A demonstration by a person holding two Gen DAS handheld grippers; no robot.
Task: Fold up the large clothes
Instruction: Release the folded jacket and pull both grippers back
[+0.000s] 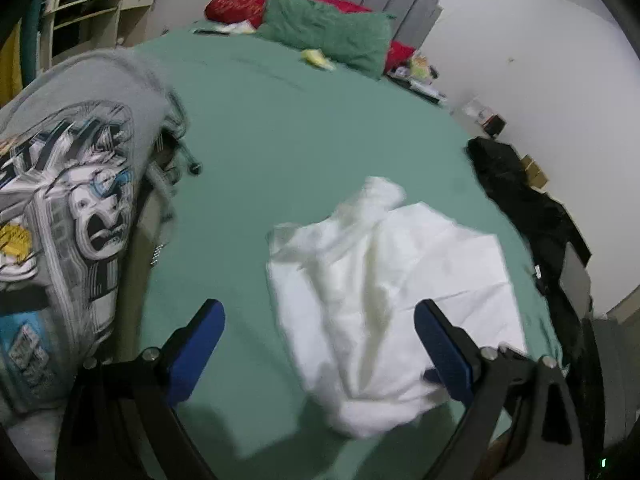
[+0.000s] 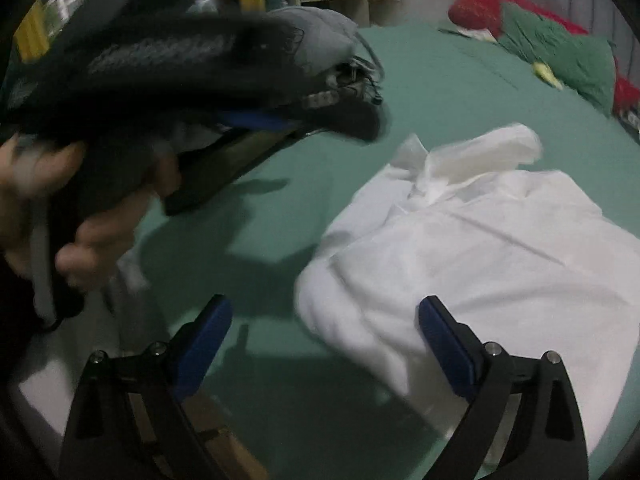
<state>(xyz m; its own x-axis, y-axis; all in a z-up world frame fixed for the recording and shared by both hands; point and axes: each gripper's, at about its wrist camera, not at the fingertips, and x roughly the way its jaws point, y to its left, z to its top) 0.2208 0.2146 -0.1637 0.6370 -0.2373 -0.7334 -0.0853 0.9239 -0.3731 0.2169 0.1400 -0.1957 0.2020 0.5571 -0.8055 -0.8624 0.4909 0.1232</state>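
White shirt [image 2: 480, 248] is lying crumpled on the green bedsheet [image 1: 280, 140], collar end bunched up toward the pillows, near edge rumpled right in front of both tools. Left gripper [image 1: 320, 344] has its blue pads spread wide with nothing between them, and the right gripper [image 2: 324, 344] is the same, wide apart and empty, hovering over the near corner. Biggest risk I see: grabbing that wadded near edge as is. The fabric looks doubled over there, so a pinch could catch two layers and drag the whole thing into a worse heap instead of spreading it flat. Also the grey printed garment [image 1: 72, 200] sits close on the left, and the black clothes [image 1: 516, 200] on the right edge, easy to snag. Frames are blurry, so I can't tell exactly where the sleeves are.
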